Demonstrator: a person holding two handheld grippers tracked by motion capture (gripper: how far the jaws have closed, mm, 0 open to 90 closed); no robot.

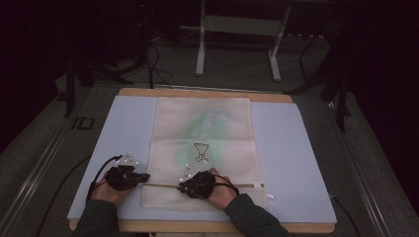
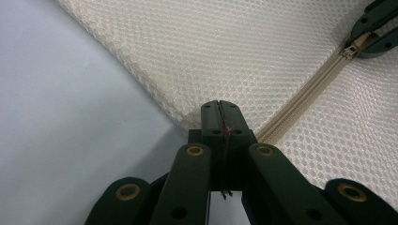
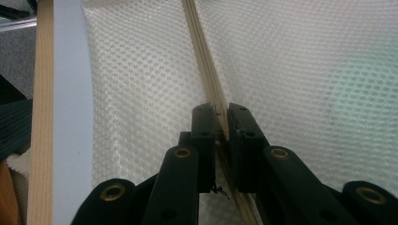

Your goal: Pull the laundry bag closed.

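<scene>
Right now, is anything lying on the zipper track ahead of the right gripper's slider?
Nothing visible does. The right gripper is shut on the zipper of the mesh bag, and the track ahead looks bare. The left gripper pinches the bag's corner.

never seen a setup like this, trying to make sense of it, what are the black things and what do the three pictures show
A person holds a black two-jaw hand gripper in each hand. The high view looks down on a pale blue mat where a cream mesh zip bag lies flat. The other two pictures come from cameras riding on the grippers. The left gripper is shut on the bag's corner beside the beige zipper. The right gripper is shut on the zipper line, apparently at the slider.
</scene>
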